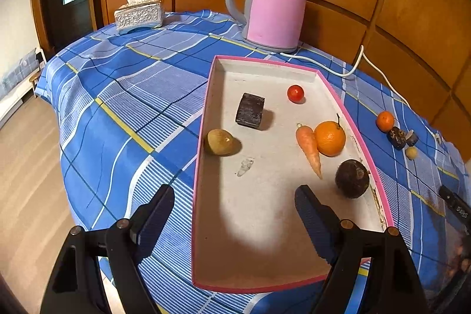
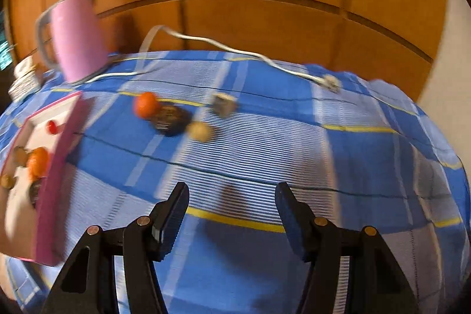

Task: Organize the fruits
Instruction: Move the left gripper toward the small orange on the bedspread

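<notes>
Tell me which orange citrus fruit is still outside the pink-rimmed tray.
The smaller orange mandarin on the blue plaid tablecloth, beside the dark lumps; the larger stemmed orange lies inside the pink-rimmed tray, touching the carrot.

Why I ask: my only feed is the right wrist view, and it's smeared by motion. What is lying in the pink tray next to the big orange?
Observer: A carrot lies in the pink tray, touching the orange, its thin tip pointing toward the left gripper.
Operator: Is that left gripper carrying anything?
Observer: No. The left gripper is open and empty, over the tray's near end.
Operator: Anything in there that isn't produce?
Observer: Yes, a dark rectangular block stands on the tray floor, between the kiwi and the tomato.
</notes>
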The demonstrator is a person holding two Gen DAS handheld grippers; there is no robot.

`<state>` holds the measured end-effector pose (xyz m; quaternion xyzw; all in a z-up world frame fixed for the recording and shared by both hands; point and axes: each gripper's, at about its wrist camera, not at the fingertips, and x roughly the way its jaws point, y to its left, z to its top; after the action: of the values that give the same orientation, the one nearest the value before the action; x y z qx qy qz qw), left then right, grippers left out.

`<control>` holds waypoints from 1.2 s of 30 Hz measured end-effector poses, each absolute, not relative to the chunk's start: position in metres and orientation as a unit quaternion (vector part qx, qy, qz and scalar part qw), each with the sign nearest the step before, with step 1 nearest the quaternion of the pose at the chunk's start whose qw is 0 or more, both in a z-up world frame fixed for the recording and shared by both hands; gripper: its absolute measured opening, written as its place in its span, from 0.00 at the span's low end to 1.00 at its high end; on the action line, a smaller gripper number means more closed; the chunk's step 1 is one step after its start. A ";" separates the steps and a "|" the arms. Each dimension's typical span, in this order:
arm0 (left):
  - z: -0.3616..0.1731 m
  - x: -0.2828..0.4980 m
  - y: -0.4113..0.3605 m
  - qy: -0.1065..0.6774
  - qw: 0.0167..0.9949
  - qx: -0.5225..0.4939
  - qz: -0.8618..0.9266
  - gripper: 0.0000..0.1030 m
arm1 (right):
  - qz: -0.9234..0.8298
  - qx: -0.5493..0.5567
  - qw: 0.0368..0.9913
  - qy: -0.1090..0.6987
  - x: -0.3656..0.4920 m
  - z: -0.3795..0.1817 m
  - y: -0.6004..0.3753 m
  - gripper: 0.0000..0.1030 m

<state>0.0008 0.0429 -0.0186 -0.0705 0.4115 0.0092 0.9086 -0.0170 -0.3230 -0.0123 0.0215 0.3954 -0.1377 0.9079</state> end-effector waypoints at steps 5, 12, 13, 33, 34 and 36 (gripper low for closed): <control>-0.016 0.003 0.037 0.409 0.910 -0.062 -0.003 0.82 | -0.231 0.049 0.889 0.392 -0.035 -0.016 -0.375 0.60; -0.010 0.005 0.029 0.404 0.913 -0.047 -0.017 0.82 | -0.325 0.090 0.858 0.388 -0.054 -0.024 -0.422 0.60; -0.010 0.005 0.028 0.404 0.914 -0.046 -0.018 0.82 | -0.330 0.093 0.855 0.389 -0.056 -0.026 -0.426 0.60; 0.015 0.027 -0.026 0.390 0.916 0.003 -0.097 0.82 | -0.337 0.116 0.848 0.392 -0.060 -0.047 -0.430 0.66; 0.018 0.030 -0.032 0.389 0.915 0.004 -0.109 0.82 | -0.337 0.116 0.848 0.392 -0.060 -0.047 -0.430 0.66; 0.023 0.034 -0.043 0.387 0.912 0.008 -0.132 0.82 | -0.337 0.116 0.849 0.391 -0.060 -0.047 -0.430 0.66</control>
<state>0.0343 -0.0431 0.0229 0.0078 0.3875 -0.1317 0.9124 -0.0598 -0.4302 -0.0469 0.1159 0.3913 -0.3367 0.8486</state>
